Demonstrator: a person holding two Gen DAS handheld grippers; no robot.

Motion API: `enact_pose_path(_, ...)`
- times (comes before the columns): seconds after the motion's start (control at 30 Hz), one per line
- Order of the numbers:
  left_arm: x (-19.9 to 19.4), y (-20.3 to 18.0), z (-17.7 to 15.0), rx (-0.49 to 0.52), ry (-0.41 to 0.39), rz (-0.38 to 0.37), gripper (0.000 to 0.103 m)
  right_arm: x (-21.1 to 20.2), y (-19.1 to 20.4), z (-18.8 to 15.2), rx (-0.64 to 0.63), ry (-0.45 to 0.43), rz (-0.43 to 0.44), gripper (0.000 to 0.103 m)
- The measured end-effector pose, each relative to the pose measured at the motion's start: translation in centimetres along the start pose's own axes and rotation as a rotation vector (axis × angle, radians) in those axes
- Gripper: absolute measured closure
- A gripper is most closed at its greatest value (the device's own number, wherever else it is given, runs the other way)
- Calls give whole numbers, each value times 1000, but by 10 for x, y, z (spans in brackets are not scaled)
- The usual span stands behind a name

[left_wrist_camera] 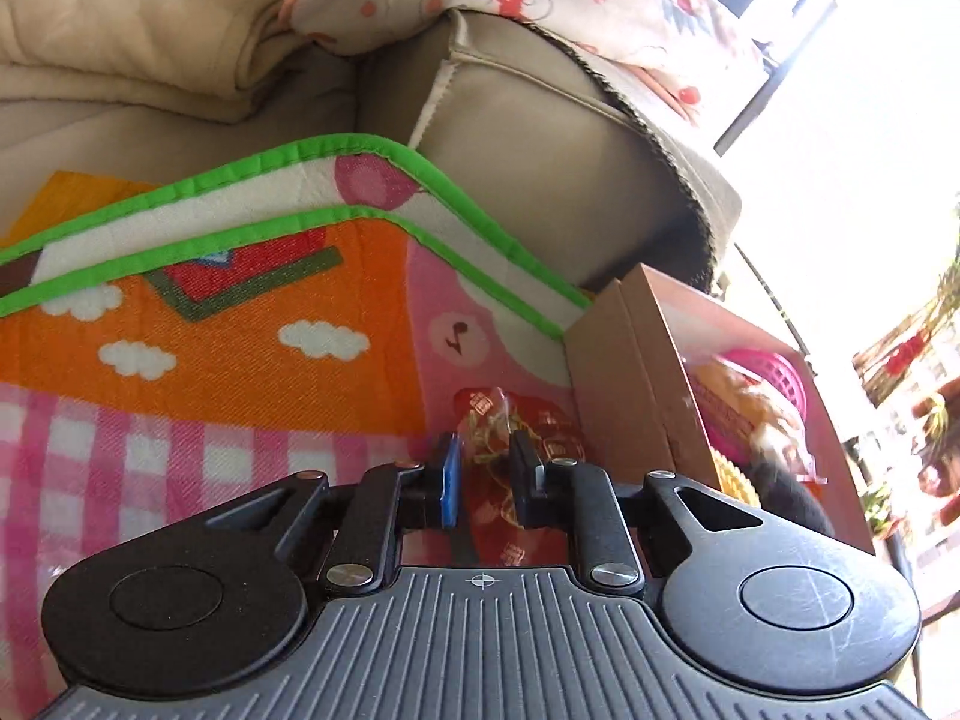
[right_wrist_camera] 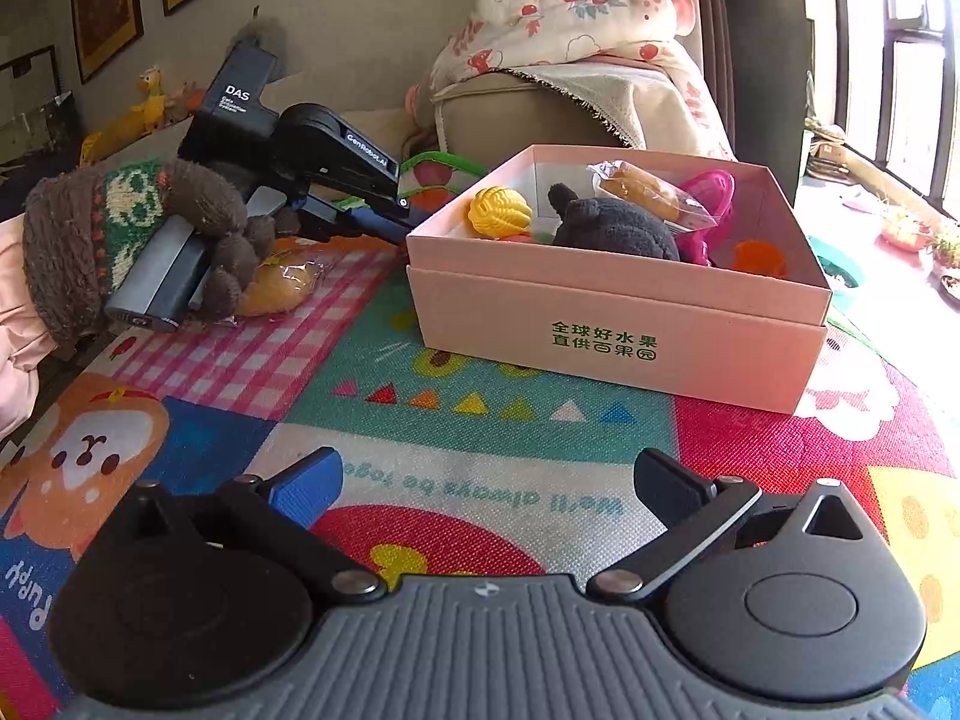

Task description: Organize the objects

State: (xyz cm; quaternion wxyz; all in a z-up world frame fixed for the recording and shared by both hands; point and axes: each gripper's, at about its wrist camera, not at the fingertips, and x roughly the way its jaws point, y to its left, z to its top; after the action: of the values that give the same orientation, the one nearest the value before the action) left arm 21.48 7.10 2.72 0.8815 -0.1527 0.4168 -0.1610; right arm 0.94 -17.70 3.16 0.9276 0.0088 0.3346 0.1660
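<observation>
My left gripper (left_wrist_camera: 485,471) is closed on a clear, red-printed snack packet (left_wrist_camera: 516,420), low over the play mat just left of the pink cardboard box (left_wrist_camera: 624,384). In the right wrist view the left gripper's body (right_wrist_camera: 336,180) reaches toward the box's left side, held by a hand in a brown knit glove (right_wrist_camera: 120,222). A wrapped yellow bun (right_wrist_camera: 282,285) lies on the mat under that hand. The box (right_wrist_camera: 618,324) holds a yellow ball (right_wrist_camera: 499,213), a black plush (right_wrist_camera: 612,228), a wrapped bread (right_wrist_camera: 648,189), a pink basket (right_wrist_camera: 711,204) and an orange piece (right_wrist_camera: 759,258). My right gripper (right_wrist_camera: 486,489) is open and empty above the mat.
A colourful play mat (right_wrist_camera: 480,480) with a folded green-edged corner (left_wrist_camera: 360,180) covers the floor. A beige sofa (left_wrist_camera: 540,138) with a floral cloth (right_wrist_camera: 576,18) stands behind the box. Windows and small plants (right_wrist_camera: 900,222) are at the right.
</observation>
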Motion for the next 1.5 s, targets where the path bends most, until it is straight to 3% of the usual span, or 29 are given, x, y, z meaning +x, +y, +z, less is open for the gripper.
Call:
enact_pose_path(0.1,-28,-2,-25,83,20,-2,90,1,0,0,0,2,-4,0)
enact_pose_path(0.2,-50,-1,-56,130,79,-43,91,2,2,0,-6,11,-9,0)
enact_pose_path(0.33,-66,-10,-94,224,168,-151,91,6,5,0,-19,30,-25,0)
enact_pose_path(0.4,-76,-14,-103,249,170,-195,91,8,7,0,-27,38,-38,0)
enact_pose_path(0.47,-85,-15,-99,230,120,-199,89,9,10,0,-36,48,-48,0)
enact_pose_path(0.57,-92,-16,-73,172,-24,-164,89,12,11,0,-45,62,-57,0)
enact_pose_path(0.73,-48,-20,-11,145,-152,16,89,12,10,-1,-38,60,-74,0)
enact_pose_path(0.83,-9,-24,10,150,-148,127,89,10,7,-1,-24,50,-82,0)
enact_pose_path(0.97,24,-29,15,200,-85,204,89,11,5,-1,-10,52,-76,0)
enact_pose_path(1.3,-9,-38,-36,265,16,147,88,10,5,-1,-8,44,-80,0)
enact_pose_path(1.5,-46,-41,-80,213,52,46,88,5,-5,0,56,19,-111,0)
